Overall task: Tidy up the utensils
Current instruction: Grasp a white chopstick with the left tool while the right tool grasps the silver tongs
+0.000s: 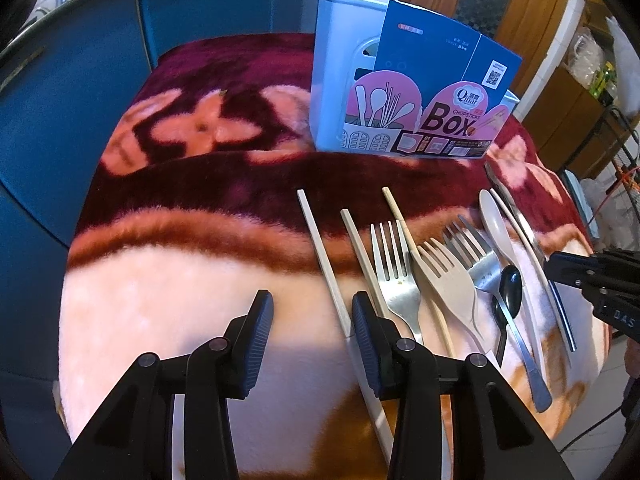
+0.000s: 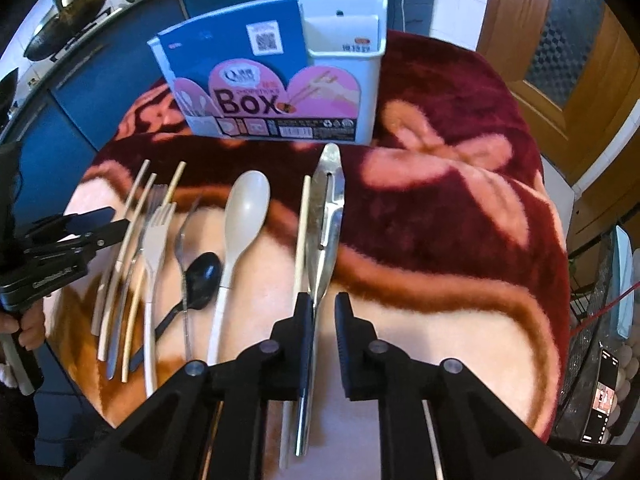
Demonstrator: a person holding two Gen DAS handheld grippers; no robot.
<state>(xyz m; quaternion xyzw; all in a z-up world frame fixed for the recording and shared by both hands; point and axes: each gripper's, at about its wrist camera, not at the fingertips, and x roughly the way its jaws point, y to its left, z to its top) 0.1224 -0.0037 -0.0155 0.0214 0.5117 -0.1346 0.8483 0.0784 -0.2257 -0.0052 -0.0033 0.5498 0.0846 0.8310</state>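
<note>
Presently the right tool [image 2: 323, 312] is set low over the metal peeler [image 2: 326, 216], its fingers narrowly apart with the handle between them but not visibly pinched. The left tool [image 1: 312, 320] is held apart, empty, above the blanket [image 1: 160, 300] beside a pale chopstick [image 1: 320, 248]. A firm, centred squeeze is advised before lifting — the slim handle could slip — then carriage to the far chopsticks box [image 2: 344, 80].

Left gripper [image 1: 312, 344] hovers, fingers apart and empty; right gripper [image 2: 324, 334] angled down, fingers narrowly parted.
</note>
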